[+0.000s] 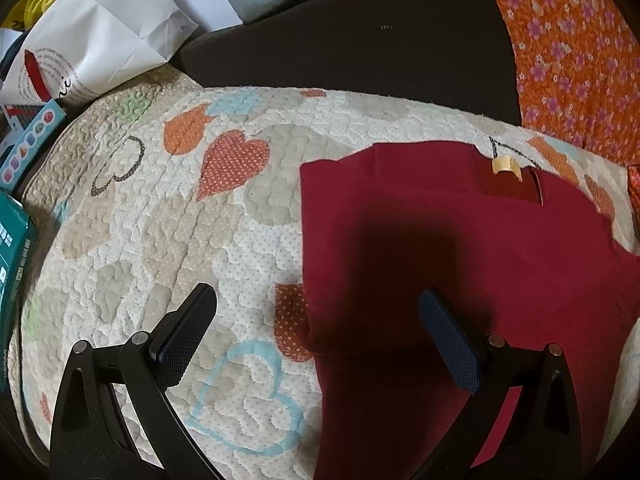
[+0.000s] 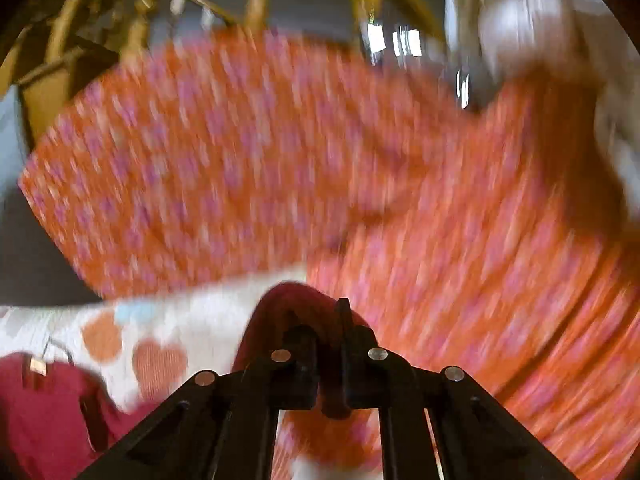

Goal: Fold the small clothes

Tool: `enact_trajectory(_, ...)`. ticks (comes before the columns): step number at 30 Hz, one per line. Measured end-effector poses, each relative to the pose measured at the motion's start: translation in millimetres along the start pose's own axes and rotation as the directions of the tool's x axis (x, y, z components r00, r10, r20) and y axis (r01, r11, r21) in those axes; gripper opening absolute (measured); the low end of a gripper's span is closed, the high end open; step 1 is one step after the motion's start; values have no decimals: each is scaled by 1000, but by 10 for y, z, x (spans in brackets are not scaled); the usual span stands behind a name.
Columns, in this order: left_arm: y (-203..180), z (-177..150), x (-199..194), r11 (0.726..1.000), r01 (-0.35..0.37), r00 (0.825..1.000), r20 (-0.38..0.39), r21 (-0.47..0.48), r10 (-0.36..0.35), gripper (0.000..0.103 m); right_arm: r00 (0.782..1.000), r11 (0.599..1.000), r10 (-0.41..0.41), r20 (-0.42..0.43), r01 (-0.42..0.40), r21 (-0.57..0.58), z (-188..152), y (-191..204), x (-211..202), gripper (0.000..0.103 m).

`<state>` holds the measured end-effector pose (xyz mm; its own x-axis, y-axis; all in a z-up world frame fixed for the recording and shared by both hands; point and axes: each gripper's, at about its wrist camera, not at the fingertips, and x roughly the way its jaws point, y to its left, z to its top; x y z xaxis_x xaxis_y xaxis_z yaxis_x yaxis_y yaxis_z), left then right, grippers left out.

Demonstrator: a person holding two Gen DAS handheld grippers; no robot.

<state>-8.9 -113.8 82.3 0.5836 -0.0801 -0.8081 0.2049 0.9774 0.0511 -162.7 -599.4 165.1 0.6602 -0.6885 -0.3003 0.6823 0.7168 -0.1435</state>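
garment: a dark red top (image 1: 460, 248) lies on the heart-print quilt (image 1: 180, 220), on its right half in the left wrist view, one edge running off toward the orange floral cloth (image 1: 572, 52).
left gripper: left gripper (image 1: 316, 320) hangs above the quilt, fingers wide apart and empty; one finger is over bare quilt, the other over the red cloth. whether it touches the cloth i cannot tell.
right gripper: right gripper (image 2: 330, 360) has its fingers pinched together on a fold of the red top (image 2: 280, 312), which bunches up over the tips; the view is badly blurred.
feel: judged light, soft and limp; it should drape and sag from any single pinch, and the knit looks grippy, not slick.
where to hold: best at an edge or corner, hem or shoulder seam, taking both layers; a mid-panel pinch would likely lift one layer only.
heading: collar and its pale tag (image 1: 506, 168) sit at the far end, hem toward the left gripper.
long axis: runs roughly near to far in the left wrist view, tilted a little to the right.
hidden: the right-hand sleeve and edge are out of sight past the frame.
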Motion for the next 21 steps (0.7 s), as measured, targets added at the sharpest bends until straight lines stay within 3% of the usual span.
enact_trajectory(3,93,37,-33,999,4,1000,9,-33,-4,102,982,981,151,117,-134,-142,206,500,-424,7)
enact_trajectory(5,165,59,-58,998,5,1000,17,-61,-4,102,942,936,311,127,-281,-212,222,916,-688,7)
enact_trajectory(7,236,75,-79,996,9,1000,22,-87,-7,102,873,858,477,101,-437,-271,151,1411,-882,7)
enact_trajectory(8,260,80,-83,996,11,1000,22,-94,-9,102,824,796,563,64,-520,-310,69,1723,-954,7)
enact_trajectory(10,298,89,-86,995,9,1000,21,-103,-7,102,746,691,665,-20,-625,-363,-141,2242,-1025,7)
enact_trajectory(11,307,92,-90,995,11,1000,21,-104,-9,102,684,603,722,-104,-696,-390,-311,2574,-997,7)
enact_trajectory(12,315,96,-91,995,12,1000,22,-102,-10,102,650,544,738,-182,-733,-408,-450,2826,-970,7)
enact_trajectory(14,331,100,-95,995,5,1000,24,-101,-3,102,619,484,713,-329,-774,-407,-738,3243,-845,8)
enact_trajectory(17,371,102,-93,993,19,1000,19,-116,-17,102,588,511,735,-338,-808,-293,-845,3184,-673,16)
enact_trajectory(19,380,104,-95,991,29,999,18,-130,-27,102,604,573,733,-313,-796,-195,-814,2925,-531,36)
enact_trajectory(21,366,106,-101,987,65,998,24,-144,-63,102,622,624,730,-281,-776,-96,-795,2649,-430,40)
